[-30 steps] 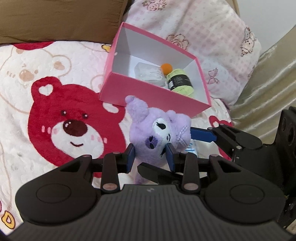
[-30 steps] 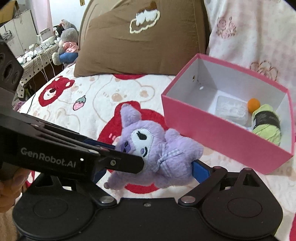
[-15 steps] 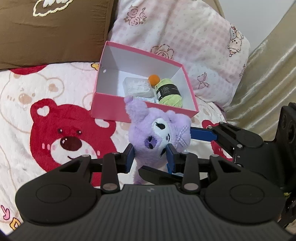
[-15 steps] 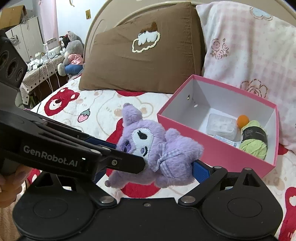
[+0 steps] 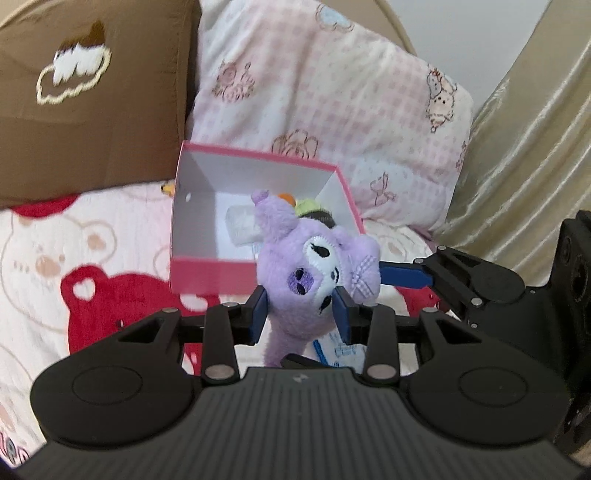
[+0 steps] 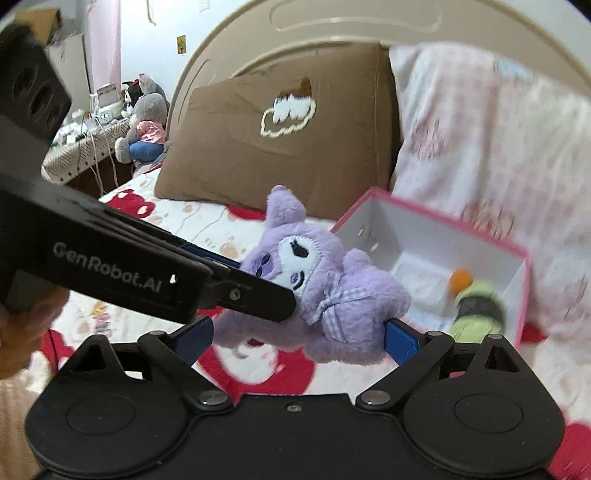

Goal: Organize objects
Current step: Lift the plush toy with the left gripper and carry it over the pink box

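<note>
Squeezing the purple plush toy (image 5: 314,273) from both sides, your left gripper (image 5: 300,318) and right gripper (image 6: 295,332) hold it above the bed (image 5: 55,236), near the pink box (image 5: 207,273); soft, light, compressible, so grip its body.

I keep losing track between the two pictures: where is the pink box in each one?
Left wrist view: pink box at centre, behind the purple plush toy.
Right wrist view: pink box at right, past the toy.
Shared landmark: the brown pillow behind the box.

A beige arched headboard (image 6: 295,33) backs a brown pillow (image 6: 273,147), beside gold curtains (image 5: 524,155) and a cluttered side table (image 6: 85,144).
</note>
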